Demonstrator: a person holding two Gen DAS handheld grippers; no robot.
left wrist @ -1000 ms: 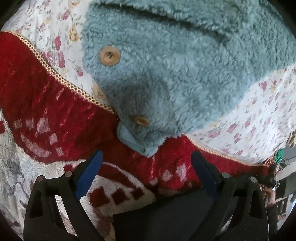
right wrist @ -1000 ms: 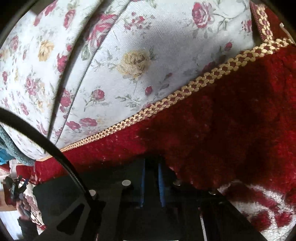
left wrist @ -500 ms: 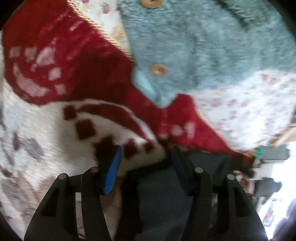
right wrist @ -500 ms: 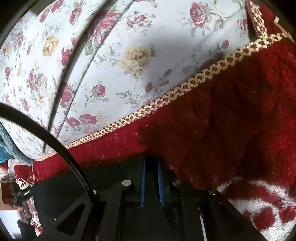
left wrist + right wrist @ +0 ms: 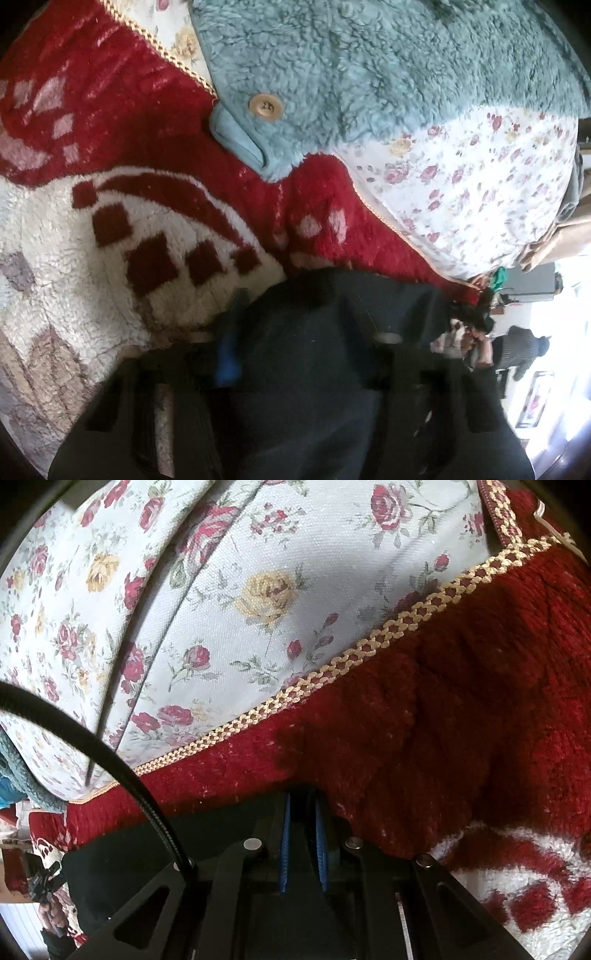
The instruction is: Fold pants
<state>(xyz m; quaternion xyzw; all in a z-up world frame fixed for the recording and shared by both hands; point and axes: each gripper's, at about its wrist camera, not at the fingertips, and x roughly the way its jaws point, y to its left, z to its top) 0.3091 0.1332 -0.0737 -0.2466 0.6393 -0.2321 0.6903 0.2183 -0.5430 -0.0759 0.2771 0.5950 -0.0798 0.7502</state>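
1. The black pants lie on the red and white blanket, their edge bunched up between the fingers of both tools.
2. The left gripper has just been closing and now pinches the pants fabric.
3. The right gripper is clamped on the pants' edge.
4. Beyond, a teal fleece garment with 1 visible button rests on a floral cushion.

pants on blanket, fleece jacket beyond on floral cushion
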